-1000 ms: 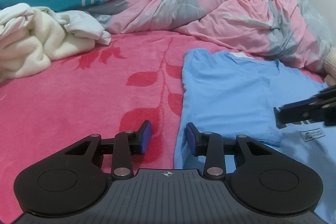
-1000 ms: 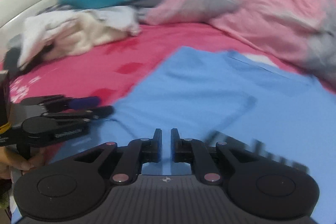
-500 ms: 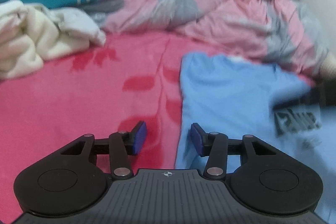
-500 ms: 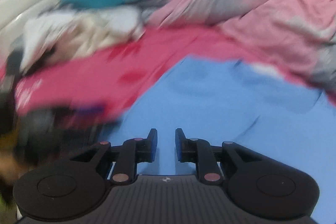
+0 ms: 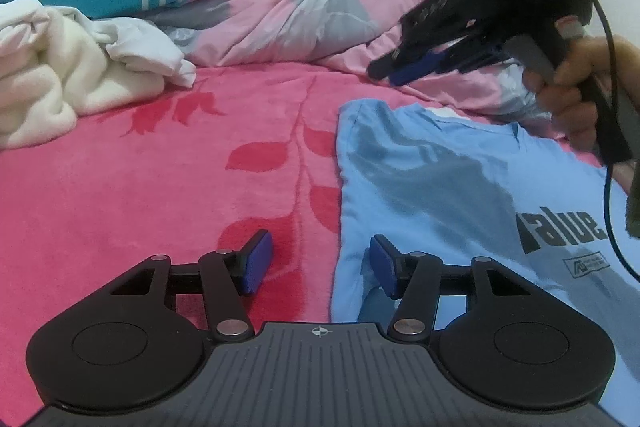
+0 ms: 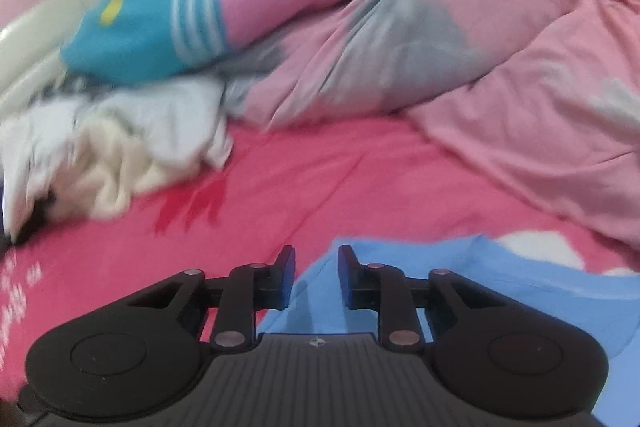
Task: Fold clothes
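Left gripper (image 5: 318,267) low centre of left wrist view, jaws opening, about half wide, nothing pinched; left edge of light blue T-shirt (image 5: 432,187) runs between pads. Shirt flat on red leaf-print blanket (image 5: 140,211), filling right half of frame, dark lettering at right. Right gripper (image 5: 390,75) upper right, held by hand (image 5: 576,95), above shirt's far edge. In blurred right wrist view its jaws (image 6: 316,279) narrow, slightly apart, empty, over shirt corner. Cream and white clothes pile (image 5: 60,71) left, pink-grey duvet (image 5: 320,7) behind.
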{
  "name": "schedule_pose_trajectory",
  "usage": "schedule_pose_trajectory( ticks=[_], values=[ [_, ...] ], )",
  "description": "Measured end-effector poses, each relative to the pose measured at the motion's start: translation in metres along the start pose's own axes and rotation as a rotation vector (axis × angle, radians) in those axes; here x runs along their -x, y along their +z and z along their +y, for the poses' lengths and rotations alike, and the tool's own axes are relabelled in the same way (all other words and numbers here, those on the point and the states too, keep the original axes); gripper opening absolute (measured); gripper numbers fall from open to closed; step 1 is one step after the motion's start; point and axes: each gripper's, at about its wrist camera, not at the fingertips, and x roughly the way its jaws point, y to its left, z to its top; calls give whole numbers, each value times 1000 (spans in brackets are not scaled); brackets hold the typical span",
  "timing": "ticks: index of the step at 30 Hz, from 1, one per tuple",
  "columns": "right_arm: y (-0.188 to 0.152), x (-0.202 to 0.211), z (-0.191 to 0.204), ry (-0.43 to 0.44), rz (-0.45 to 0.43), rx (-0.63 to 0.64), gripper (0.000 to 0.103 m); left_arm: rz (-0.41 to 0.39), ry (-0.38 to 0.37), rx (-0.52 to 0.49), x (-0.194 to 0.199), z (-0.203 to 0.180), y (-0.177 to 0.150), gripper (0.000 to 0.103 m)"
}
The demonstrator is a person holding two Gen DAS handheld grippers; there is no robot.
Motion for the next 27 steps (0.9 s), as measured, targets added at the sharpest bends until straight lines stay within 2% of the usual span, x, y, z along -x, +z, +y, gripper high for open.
schedule_pose_trajectory(
  ticks=[3,4,6,9,13,15,19,21,23,27],
  values=[
    [-8,-39,-12,-68,60,-34,17,1,5,-8,0,-1,-1,55],
    [-8,-45,-20,-84,49,-66,15,2,4,-7,-1,-1,-1,55],
    [-5,-44,-41,-56,-1,-194,15,2,0,0,-1,1,-1,55],
    [0,-29,-50,-53,-44,-257,17,3,0,-2,-1,1,-1,55],
    [2,-26,-34,60,-3,-206,17,5,1,-3,-2,0,-1,55],
    [4,-42,-27,51,33,-196,15,5,1,-4,-2,0,-1,55],
    [13,-51,-45,9,-70,-331,16,3,-8,7,-1,2,-1,55],
    [15,-39,-53,-32,-125,-369,17,4,-12,11,-1,2,-1,55],
    [5,-14,-58,24,-128,-382,17,4,-14,13,-1,3,-1,55],
    [-26,17,-65,104,-52,-373,18,6,-16,13,-1,3,-1,55]
  ],
)
